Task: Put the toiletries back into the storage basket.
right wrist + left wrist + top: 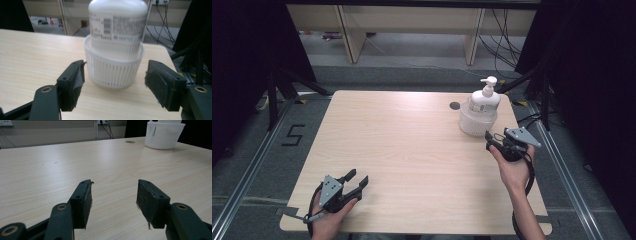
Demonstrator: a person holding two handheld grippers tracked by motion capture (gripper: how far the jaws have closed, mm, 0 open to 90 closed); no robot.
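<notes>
White pump bottle point(484, 97) sits in ribbed basket point(477, 122), upper right of tabletop point(402, 150). Your right tool point(498, 141) spread just before basket; left tool point(356, 181) spread, lower left. Nothing gripped yet.

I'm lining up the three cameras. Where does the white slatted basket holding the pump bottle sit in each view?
High view: white basket, far right of table, just beyond the right gripper.
Left gripper view: top right corner.
Right gripper view: centre, ahead of the open jaws.
Shared landmark: pump bottle standing in it.
</notes>
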